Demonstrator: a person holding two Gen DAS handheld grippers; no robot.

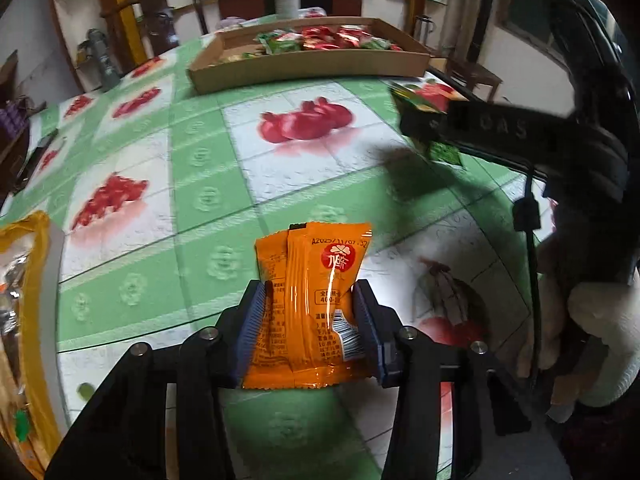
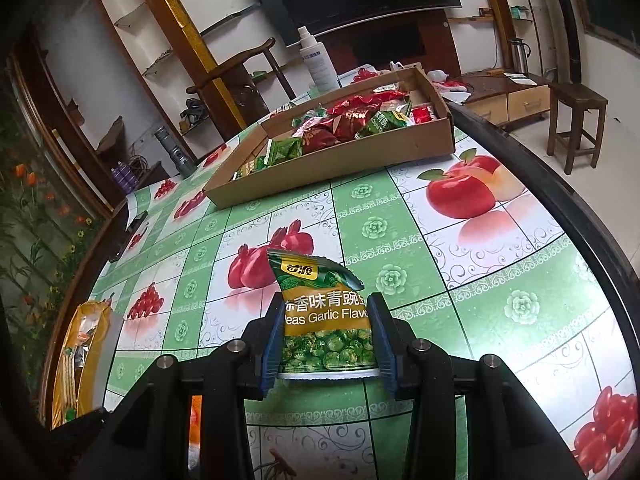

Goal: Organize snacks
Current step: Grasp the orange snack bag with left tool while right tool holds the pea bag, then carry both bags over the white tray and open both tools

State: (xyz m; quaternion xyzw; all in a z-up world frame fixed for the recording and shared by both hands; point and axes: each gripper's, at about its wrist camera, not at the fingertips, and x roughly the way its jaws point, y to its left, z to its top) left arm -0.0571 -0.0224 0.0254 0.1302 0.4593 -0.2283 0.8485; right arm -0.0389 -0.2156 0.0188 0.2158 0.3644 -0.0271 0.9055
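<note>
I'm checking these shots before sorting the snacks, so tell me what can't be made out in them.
- Orange packet, left wrist view: its lower print is covered by the left gripper pads and glare.
- Green pea packet, right wrist view: the flavour line is cut off by the right gripper.
- Cardboard tray: packets inside are too small to read, partly behind its wall.
- Yellow bag: cut by the left edge.

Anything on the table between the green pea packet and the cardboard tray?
Nothing: the right wrist view shows bare tablecloth between green pea packet and cardboard tray.
</note>
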